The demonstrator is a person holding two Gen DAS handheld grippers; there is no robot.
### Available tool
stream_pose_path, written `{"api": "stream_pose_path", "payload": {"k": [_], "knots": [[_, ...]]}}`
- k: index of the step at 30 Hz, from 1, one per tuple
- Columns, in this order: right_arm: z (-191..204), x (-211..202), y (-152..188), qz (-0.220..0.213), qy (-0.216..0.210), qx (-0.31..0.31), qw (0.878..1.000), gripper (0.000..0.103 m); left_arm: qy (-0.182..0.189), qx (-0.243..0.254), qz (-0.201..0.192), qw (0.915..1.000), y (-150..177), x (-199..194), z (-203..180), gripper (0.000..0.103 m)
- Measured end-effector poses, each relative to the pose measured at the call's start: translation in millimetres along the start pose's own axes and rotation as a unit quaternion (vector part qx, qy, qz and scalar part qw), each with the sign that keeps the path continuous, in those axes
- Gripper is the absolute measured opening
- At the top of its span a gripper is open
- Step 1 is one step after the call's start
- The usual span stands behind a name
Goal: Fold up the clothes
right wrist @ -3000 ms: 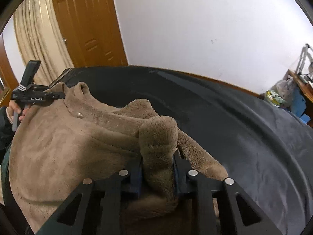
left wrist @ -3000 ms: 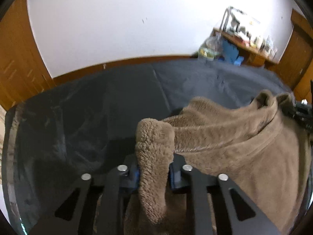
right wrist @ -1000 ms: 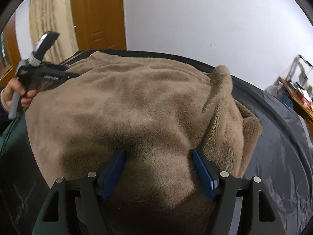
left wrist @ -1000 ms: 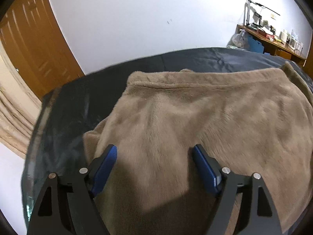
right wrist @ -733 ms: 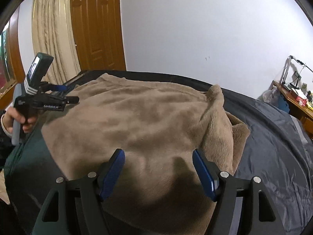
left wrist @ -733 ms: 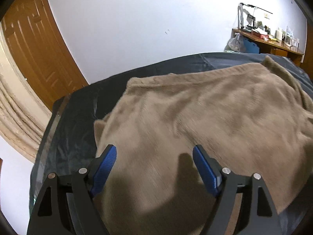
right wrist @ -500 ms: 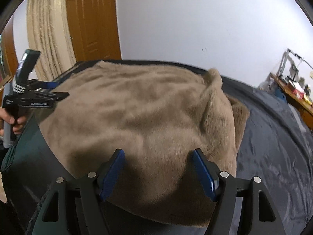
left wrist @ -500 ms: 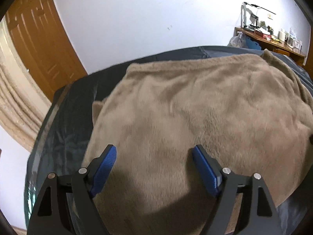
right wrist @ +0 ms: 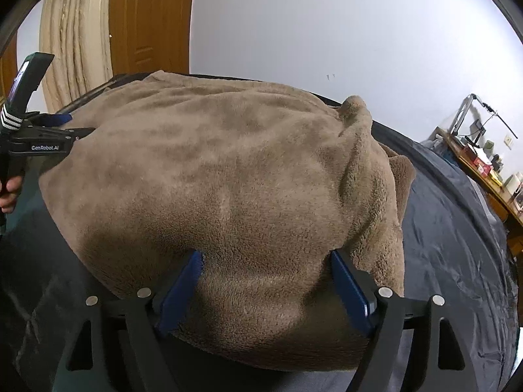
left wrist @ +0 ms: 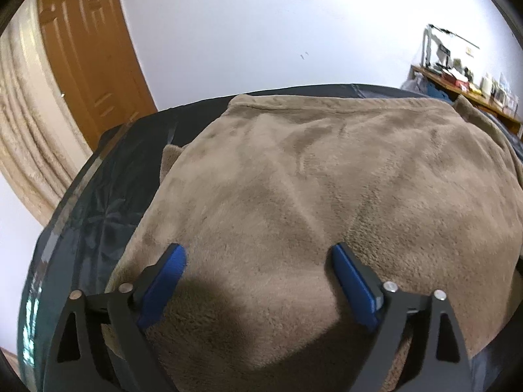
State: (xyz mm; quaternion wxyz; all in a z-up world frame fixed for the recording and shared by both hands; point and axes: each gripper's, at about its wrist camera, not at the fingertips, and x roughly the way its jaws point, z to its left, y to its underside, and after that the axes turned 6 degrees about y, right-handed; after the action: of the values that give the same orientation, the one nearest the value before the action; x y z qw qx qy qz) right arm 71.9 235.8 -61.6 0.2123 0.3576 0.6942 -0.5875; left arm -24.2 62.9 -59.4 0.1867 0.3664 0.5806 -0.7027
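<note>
Fleece garment (left wrist: 327,179) under both opening grippers

The garment's (left wrist: 327,179) near hem was cut off by the frame bottom. Items on the distant desk (right wrist: 483,170) were too small to be identified. The hand (right wrist: 9,192) was cropped at the left edge.

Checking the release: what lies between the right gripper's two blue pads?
The brown fleece garment bulges between the opening right gripper pads, seen in the right wrist view.
</note>
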Motion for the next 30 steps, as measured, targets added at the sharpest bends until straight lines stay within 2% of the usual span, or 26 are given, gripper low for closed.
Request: {"api": "stream_pose_path", "payload": {"k": [6, 30], "knots": [[6.2, 4.8, -3.0, 0.005, 0.009, -0.01, 1.0, 0.085, 0.015, -0.026, 0.007, 0.9995, 0.2, 5.1, 9.2, 0.102], [9.9, 7.7, -6.6, 0.009, 0.016, -0.014, 1.0, 0.087, 0.025, -0.038, 0.009, 0.9989, 1.3, 5.9, 11.0, 0.102]]}}
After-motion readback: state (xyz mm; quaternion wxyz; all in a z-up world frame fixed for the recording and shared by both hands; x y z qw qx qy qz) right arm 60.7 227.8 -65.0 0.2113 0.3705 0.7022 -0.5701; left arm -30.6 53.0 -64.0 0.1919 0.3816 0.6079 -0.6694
